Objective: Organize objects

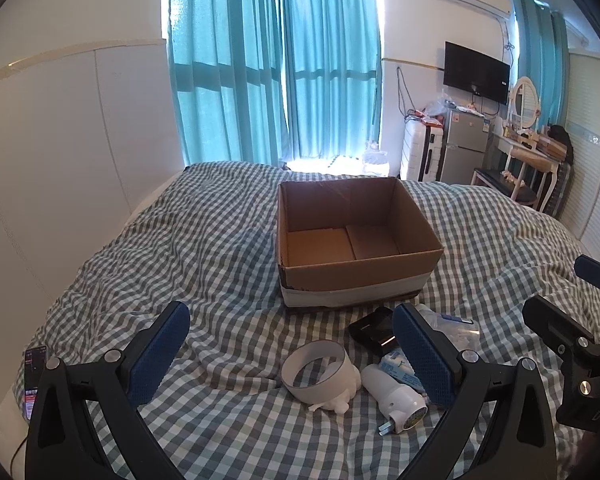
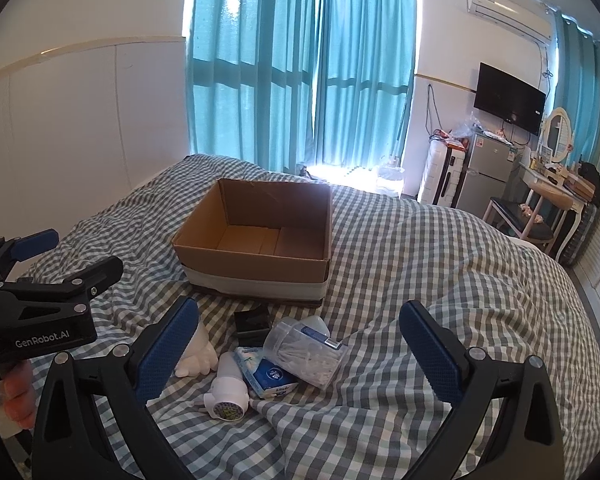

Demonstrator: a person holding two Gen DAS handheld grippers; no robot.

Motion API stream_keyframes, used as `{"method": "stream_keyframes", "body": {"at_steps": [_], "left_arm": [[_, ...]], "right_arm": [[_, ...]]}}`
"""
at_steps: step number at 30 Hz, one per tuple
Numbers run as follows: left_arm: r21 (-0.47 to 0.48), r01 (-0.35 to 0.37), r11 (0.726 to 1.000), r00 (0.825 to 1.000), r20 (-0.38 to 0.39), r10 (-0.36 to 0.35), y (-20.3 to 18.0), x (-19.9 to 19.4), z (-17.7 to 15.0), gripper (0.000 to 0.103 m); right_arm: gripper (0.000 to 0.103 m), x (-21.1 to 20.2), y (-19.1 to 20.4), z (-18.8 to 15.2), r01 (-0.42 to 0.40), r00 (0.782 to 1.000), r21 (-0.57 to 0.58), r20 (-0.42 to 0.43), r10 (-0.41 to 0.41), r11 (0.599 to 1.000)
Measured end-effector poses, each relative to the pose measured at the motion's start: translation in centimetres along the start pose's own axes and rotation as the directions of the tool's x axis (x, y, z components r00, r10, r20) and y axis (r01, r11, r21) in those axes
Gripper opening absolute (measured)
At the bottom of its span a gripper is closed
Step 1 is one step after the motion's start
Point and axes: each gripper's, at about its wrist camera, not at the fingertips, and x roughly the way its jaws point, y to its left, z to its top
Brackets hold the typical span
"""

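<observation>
Left wrist view: left claw [image 1: 292, 350] spread wide over the bed [image 1: 204, 248], holding nothing. Right claw [image 2: 300, 340] is wide apart too. A tape ring [image 1: 315, 368], white plug [image 1: 394, 398], tissue pack [image 2: 266, 372] and swab tub [image 2: 306, 350] sit just in front of the cardboard box [image 1: 352, 236].

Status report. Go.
Left gripper open, right gripper open, both empty. Cardboard box empty on the bed. Small items piled before it. Nothing blocking.
</observation>
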Motion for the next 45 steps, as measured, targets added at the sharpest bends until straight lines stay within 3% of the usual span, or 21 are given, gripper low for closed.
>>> {"method": "stream_keyframes", "body": {"at_steps": [13, 19, 27, 36, 39, 45], "left_arm": [[-0.01, 0.038, 0.999, 0.991, -0.124, -0.039, -0.6, 3.8, -1.7, 0.103], [-0.039, 0.064, 0.997, 0.965, -0.251, -0.072, -0.8, 7.6, -3.8, 0.103], [-0.164, 0.056, 0.985, 0.943, -0.314, -0.106, 0.8, 11.5, -5.8, 0.103], [-0.138, 0.079, 0.987, 0.91, -0.395, -0.128, -0.1, 15.1, -7.0, 0.103], [-0.165, 0.077, 0.983, 0.906, -0.4, -0.138, 0.2, 16.1, -7.1, 0.103], [-0.207, 0.103, 0.973, 0.891, -0.415, -0.182, 0.6, 17.6, -7.4, 0.093]], "right_arm": [[0.101, 3.2, -2.2, -0.9, 0.006, 0.995, -0.005, -0.099, -0.007, 1.0], [0.101, 5.5, -3.1, -2.1, 0.008, 0.986, 0.029, -0.166, -0.003, 1.0], [0.101, 9.7, -2.7, -3.8, 0.085, 0.96, 0.099, -0.276, -0.055, 0.991], [0.101, 13.5, -1.9, -3.8, 0.115, 0.934, 0.14, -0.352, -0.059, 0.983], [0.101, 14.8, -1.6, -3.8, 0.124, 0.926, 0.171, -0.373, -0.052, 0.977], [0.101, 18.0, -1.2, -4.1, 0.191, 0.895, 0.178, -0.436, -0.096, 0.965]]}}
